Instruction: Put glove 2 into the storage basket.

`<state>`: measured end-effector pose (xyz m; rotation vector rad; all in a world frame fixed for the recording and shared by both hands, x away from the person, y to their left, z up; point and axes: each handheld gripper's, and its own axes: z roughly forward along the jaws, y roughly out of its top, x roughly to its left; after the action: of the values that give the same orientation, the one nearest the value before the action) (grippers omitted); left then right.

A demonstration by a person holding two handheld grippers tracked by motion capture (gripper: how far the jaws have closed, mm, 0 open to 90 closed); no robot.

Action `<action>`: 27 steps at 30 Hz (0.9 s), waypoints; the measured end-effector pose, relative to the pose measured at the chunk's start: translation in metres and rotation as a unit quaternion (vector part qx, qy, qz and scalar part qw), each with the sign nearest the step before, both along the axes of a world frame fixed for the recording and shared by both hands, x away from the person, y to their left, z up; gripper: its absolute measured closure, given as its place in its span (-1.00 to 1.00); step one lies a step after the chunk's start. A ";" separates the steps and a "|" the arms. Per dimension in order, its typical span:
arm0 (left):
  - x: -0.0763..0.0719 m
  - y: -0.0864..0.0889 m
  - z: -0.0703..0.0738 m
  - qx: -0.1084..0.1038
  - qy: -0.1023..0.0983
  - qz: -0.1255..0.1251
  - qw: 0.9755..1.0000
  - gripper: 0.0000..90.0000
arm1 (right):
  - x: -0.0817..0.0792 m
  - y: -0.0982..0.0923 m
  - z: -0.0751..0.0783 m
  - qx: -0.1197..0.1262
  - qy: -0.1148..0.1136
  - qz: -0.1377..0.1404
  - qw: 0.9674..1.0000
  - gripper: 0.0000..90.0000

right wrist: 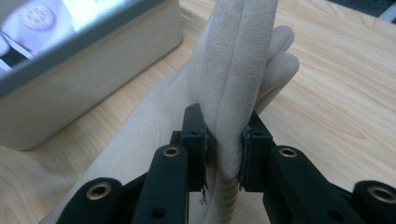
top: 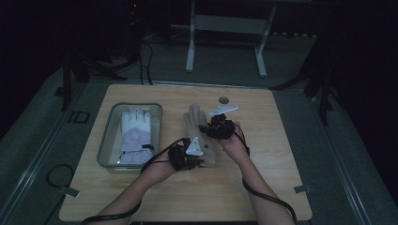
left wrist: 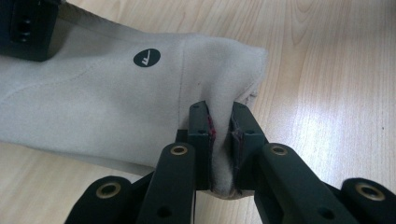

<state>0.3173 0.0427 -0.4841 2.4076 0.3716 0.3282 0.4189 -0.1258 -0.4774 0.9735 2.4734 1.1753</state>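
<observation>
Grippers (top: 187,157) (top: 218,126) clamped on beige glove (top: 199,133)

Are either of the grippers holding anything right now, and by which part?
Both hold the beige glove. The left gripper pinches a fold of fabric at its cuff end; the right gripper clamps it near the glove's finger end.

No readable words or numbers were found. A small dark oval badge (left wrist: 146,58) bearing a white tick-like mark was seen on the soft beige suede-like glove (left wrist: 93,102) in the left gripper view. A round pale emblem (top: 135,134) was made out on the white and lilac padded glove (top: 135,136) lying in the clear rectangular plastic bin (top: 106,140); its lettering, possibly a ring of text, was too blurred to be read.
</observation>
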 end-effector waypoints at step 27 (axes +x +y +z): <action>0.000 0.063 0.036 0.046 -0.017 0.037 0.998 0.81 | 0.008 0.068 0.042 0.026 -0.019 0.027 0.999 0.68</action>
<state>0.3171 0.1059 -0.4486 2.4790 0.4392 0.4276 0.4268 -0.0578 -0.4354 0.8956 2.4654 1.2687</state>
